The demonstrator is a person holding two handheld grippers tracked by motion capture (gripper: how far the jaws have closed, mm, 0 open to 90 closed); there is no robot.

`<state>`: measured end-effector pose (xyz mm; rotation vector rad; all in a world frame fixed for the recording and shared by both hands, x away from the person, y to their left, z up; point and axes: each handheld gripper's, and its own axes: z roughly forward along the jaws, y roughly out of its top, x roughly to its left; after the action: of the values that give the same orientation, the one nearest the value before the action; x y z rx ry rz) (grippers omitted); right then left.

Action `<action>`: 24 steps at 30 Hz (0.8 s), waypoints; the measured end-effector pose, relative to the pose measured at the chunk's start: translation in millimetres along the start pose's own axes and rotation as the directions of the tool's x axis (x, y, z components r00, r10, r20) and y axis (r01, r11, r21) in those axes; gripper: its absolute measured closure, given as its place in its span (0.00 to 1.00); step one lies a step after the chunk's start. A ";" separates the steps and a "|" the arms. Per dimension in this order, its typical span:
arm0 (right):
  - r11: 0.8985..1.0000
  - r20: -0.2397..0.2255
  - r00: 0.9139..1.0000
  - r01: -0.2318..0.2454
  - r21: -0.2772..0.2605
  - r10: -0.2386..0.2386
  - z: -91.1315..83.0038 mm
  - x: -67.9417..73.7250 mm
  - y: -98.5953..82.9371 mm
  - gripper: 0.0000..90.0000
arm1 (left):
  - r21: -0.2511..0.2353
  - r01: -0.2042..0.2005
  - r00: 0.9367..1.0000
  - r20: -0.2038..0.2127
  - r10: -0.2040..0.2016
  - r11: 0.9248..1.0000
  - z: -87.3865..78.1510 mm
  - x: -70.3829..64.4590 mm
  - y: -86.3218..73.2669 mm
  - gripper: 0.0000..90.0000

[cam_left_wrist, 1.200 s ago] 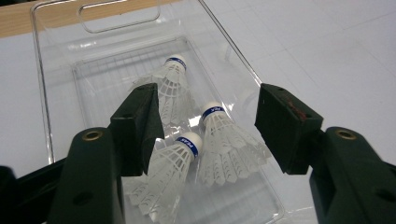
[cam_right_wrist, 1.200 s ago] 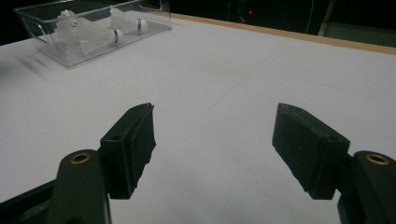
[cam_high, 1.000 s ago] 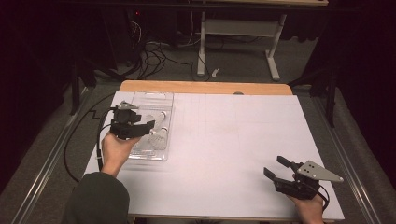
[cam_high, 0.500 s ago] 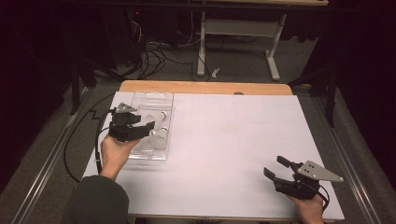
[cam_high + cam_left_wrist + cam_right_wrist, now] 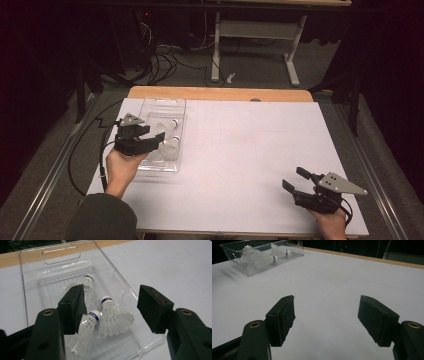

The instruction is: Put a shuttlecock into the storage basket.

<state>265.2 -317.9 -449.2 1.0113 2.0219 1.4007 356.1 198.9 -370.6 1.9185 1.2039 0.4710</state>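
Edging slightly toward the near left corner of the table since a second ago, the left gripper (image 5: 159,142) hangs wide open over the clear plastic tray (image 5: 30,290), gripping nothing. Three white shuttlecocks (image 5: 113,316) lie inside the tray, near the table's left edge. Well apart, the right gripper (image 5: 296,179) waits at the near right corner, jaws spread and empty.

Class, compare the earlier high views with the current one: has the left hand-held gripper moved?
No. The left hand-held gripper hovers over the same near part of the clear tray, jaws open.
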 end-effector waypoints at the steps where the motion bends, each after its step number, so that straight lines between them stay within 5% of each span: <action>1: 1.000 0.001 1.000 0.000 -0.001 0.000 -0.1 -0.1 0.0 0.34 | 0.000 -0.002 1.000 0.002 0.002 1.000 -0.2 -0.8 -0.7 0.44; 24: 1.000 0.002 1.000 -0.003 -0.002 0.003 -0.3 -0.6 -0.1 0.33 | -0.050 -0.021 1.000 0.009 0.022 0.999 -11.4 -5.5 -11.9 0.45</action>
<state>265.4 -318.6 -449.2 1.0152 2.0175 1.4032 339.1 201.7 -372.5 1.8908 1.1558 0.4980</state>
